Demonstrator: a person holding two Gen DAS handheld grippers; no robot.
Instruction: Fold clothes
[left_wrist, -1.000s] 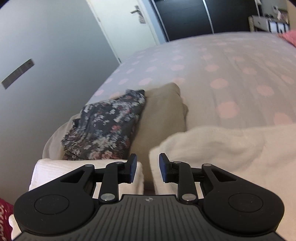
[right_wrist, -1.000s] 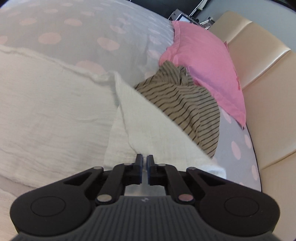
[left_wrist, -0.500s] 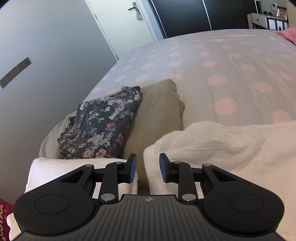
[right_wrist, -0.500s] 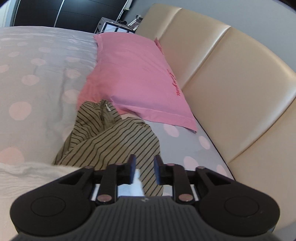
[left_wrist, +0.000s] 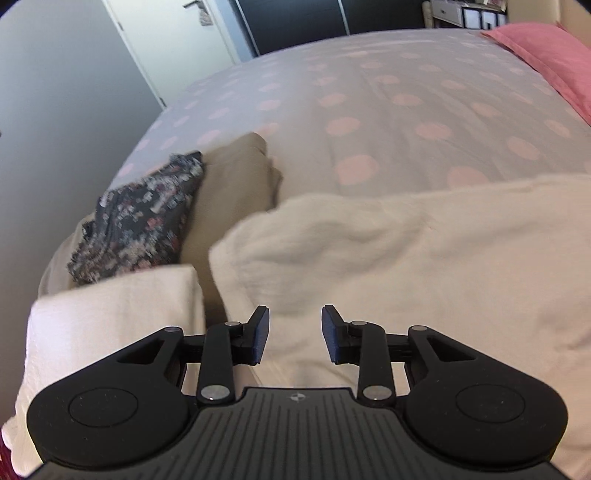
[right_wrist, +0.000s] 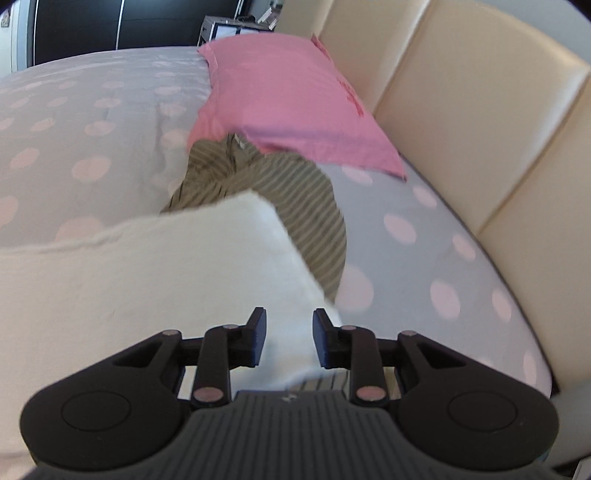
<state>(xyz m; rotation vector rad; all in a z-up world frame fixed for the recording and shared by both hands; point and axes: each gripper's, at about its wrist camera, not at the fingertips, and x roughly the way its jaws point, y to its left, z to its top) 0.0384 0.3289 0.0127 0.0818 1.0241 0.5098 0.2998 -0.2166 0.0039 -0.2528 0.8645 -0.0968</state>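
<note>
Fingers: your left gripper (left_wrist: 294, 334) and right gripper (right_wrist: 289, 338) are opening, pads clear of cloth.
White garment (left_wrist: 406, 258): beneath both grippers.
Striped shirt (right_wrist: 295, 192): just beyond the white garment.

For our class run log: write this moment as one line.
stage: between folds | left claw: opening, empty | right claw: opening, empty | cream garment: on bed

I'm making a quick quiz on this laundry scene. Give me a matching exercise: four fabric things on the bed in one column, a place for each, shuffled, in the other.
Things:
1. floral garment
2. striped garment
3. pink pillow
4. cream garment

Places:
A. against the padded headboard
B. partly under the pillow's near edge
C. on the tan folded cloth
D. spread right in front of both grippers

Pairs: 1-C, 2-B, 3-A, 4-D
</note>
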